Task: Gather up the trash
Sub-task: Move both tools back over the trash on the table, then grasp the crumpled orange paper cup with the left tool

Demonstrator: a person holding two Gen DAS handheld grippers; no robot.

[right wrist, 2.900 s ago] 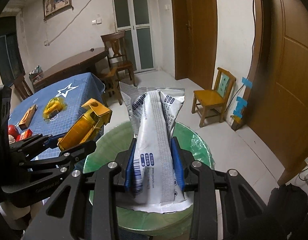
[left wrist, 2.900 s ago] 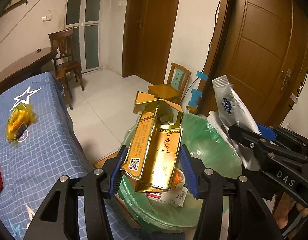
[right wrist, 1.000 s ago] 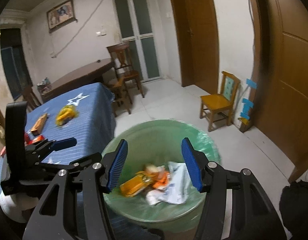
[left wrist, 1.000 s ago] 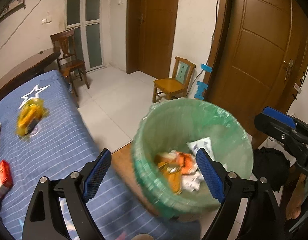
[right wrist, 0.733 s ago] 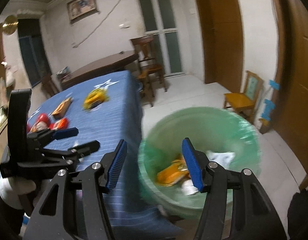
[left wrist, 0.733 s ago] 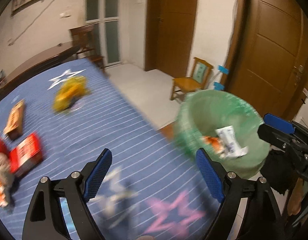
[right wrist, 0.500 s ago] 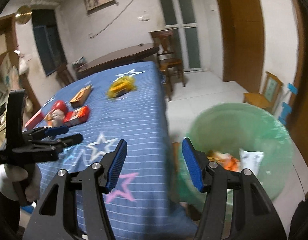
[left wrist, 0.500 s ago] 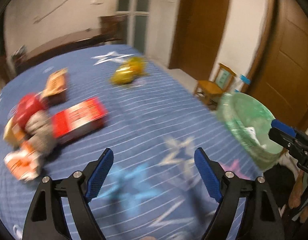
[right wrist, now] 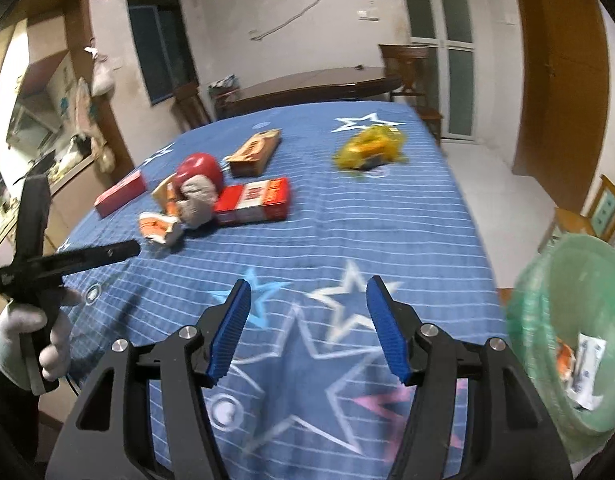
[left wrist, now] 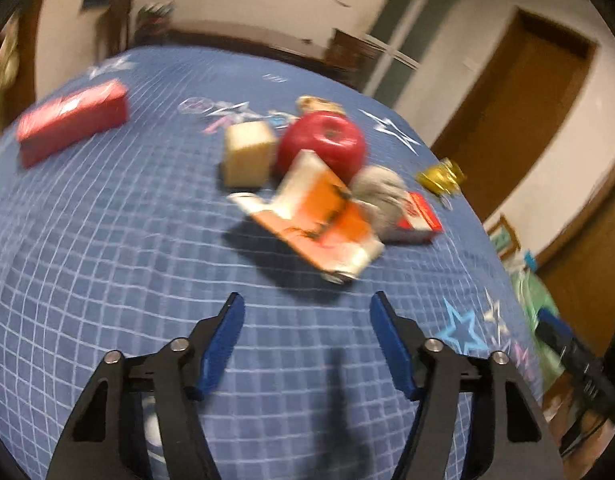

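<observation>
I'm looking across the tabletop (right wrist: 387, 216), draped in a blue checked cloth with stars, and it fills most of both views. At its right edge, lower than the cloth, stands the green-lined bin (right wrist: 563, 304), with wrappers lying inside it. My left hand-held gripper (left wrist: 307, 308) hangs over the cloth with nothing between its blue pads (left wrist: 221, 344); the jaws stand fairly wide and are closing. My right hand-held gripper (right wrist: 307, 292) is over the star pattern near the bin, jaws apart and easing wider, also empty. From the right wrist view I see my gloved left hand (right wrist: 31, 340) at the far left.

The trash sits in a cluster near the middle of the tabletop. A long red box (left wrist: 71, 120) lies apart, off to the left. A red and white carton (right wrist: 253, 200) lies flat beside a grey crumpled wad (right wrist: 197, 198), which touches the red apple (left wrist: 323, 146). Just ahead of my left hand-held gripper lies the torn orange and white pack (left wrist: 319, 216), one flap raised. A tan box (left wrist: 247, 152) stands next to the apple. A brown packet (right wrist: 255, 152) lies farther back, and a yellow wrapper (right wrist: 369, 148) sits alone toward the far right corner. The left view is blurred.
</observation>
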